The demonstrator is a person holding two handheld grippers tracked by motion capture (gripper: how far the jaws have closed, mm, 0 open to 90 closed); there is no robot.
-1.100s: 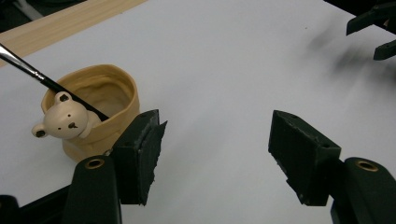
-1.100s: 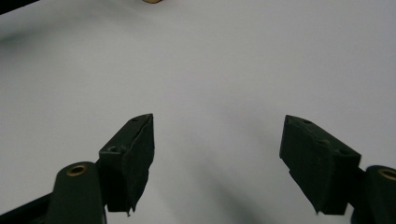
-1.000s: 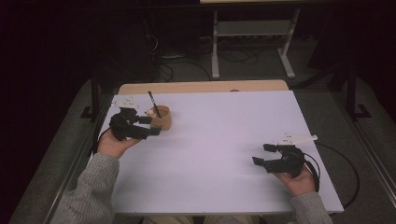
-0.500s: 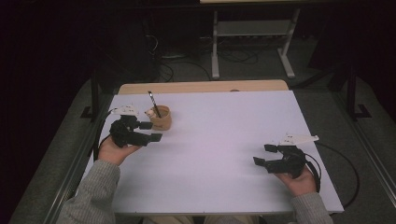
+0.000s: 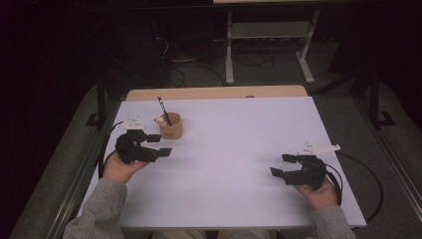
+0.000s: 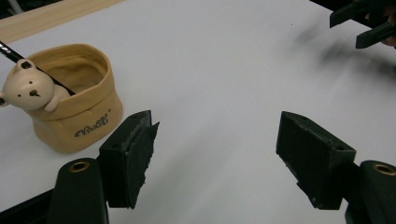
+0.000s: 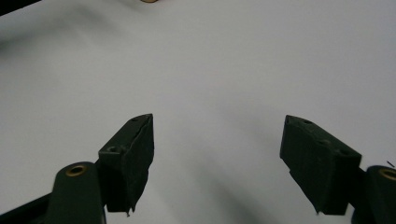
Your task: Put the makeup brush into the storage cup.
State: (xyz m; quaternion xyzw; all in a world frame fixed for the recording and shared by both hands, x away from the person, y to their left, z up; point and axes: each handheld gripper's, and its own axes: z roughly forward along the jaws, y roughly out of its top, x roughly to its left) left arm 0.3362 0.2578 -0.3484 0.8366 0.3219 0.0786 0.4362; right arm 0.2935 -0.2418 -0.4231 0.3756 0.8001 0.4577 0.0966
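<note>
A small tan pot [image 5: 170, 126] with a bear figure on its rim stands at the table's far left, a dark pen [image 5: 163, 110] leaning out of it. In the left gripper view the pot [image 6: 74, 100] sits just left of the left jaw, with the bear [image 6: 29, 88] at its rim. My left gripper [image 5: 158, 145] is open beside and a little nearer than the pot, nothing between its jaws [image 6: 217, 163]. My right gripper [image 5: 282, 166] is open low over the white table [image 5: 239, 149] at the near right, jaws wide and empty [image 7: 217, 163].
A strip of bare wood [image 5: 214, 92] runs along the table's far edge. Beyond it stand a metal frame [image 5: 268, 45] and cables on the floor. The other gripper [image 6: 364, 23] shows far off in the left gripper view.
My left gripper has drawn back toward the near side, away from the pot. The right gripper has stayed where it was.
</note>
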